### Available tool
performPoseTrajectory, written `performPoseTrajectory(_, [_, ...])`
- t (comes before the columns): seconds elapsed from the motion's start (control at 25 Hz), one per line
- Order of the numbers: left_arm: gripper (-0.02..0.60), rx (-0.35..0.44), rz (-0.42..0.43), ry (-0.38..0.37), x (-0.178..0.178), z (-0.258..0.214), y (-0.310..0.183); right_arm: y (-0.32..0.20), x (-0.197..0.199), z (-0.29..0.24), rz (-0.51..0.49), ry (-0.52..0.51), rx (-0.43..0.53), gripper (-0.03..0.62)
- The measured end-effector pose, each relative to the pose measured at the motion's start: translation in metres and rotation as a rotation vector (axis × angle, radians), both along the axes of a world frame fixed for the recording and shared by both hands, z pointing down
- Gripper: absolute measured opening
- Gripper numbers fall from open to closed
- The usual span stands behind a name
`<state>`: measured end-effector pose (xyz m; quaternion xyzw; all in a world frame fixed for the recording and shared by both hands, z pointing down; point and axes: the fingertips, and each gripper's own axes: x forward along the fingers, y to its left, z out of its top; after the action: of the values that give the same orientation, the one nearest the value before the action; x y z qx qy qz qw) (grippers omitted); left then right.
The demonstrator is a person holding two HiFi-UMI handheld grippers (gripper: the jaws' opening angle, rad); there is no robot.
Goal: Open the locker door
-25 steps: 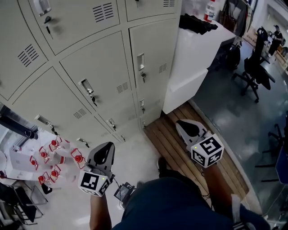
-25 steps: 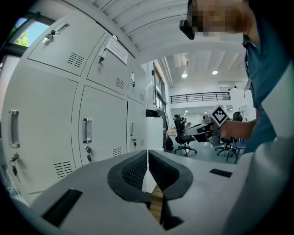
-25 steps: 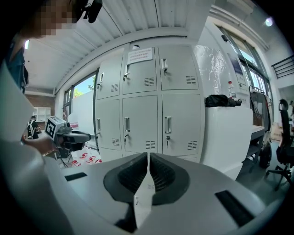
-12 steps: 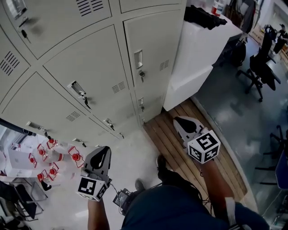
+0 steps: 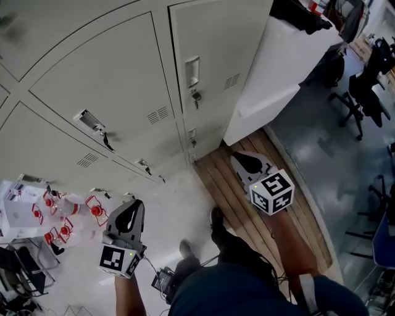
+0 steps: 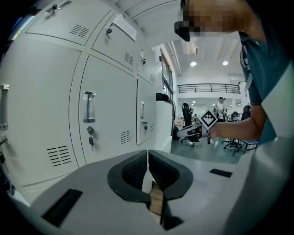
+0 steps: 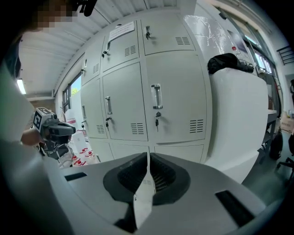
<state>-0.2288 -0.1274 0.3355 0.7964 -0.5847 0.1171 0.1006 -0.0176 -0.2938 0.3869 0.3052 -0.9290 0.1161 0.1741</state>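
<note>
A bank of grey locker doors (image 5: 117,80) fills the top of the head view, all closed. The rightmost door (image 5: 216,55) has a recessed handle (image 5: 192,70) with a key below it. My left gripper (image 5: 130,208) hangs low at the left, well short of the lockers, jaws shut with nothing between them. At the right, over the wooden slats, my right gripper (image 5: 242,162) is shut and empty too. The left gripper view shows shut jaws (image 6: 148,158) beside doors with upright handles (image 6: 89,106). My right gripper (image 7: 148,160) faces the door with the handle (image 7: 156,96), still some way off.
A white counter (image 5: 290,68) stands right of the lockers with a black bag (image 5: 302,15) on it. A wooden slatted platform (image 5: 259,228) lies under my right arm. Red-capped bottles (image 5: 68,216) sit on the floor at left. Office chairs (image 5: 361,92) stand at far right.
The head view has come closer to the lockers and they have slid up the frame. Both grippers have drifted slightly left; their jaws have stayed shut.
</note>
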Motion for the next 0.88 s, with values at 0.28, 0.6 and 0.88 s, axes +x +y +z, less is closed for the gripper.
performPoseTrajectory(0.28, [0.026, -0.032, -0.027, -0.013, -0.012, 0.028, -0.022, -0.038, -0.023, 0.045, -0.044, 0.026, -0.036, 0.038])
performPoseTrajectory(0.6, [0.026, -0.083, -0.056, -0.005, -0.020, 0.066, -0.038, -0.072, -0.046, 0.101, -0.084, 0.057, -0.074, 0.038])
performPoseTrajectory(0.88, [0.026, -0.125, -0.061, -0.001, -0.025, 0.099, -0.050, -0.100, -0.061, 0.150, -0.101, 0.084, -0.108, 0.039])
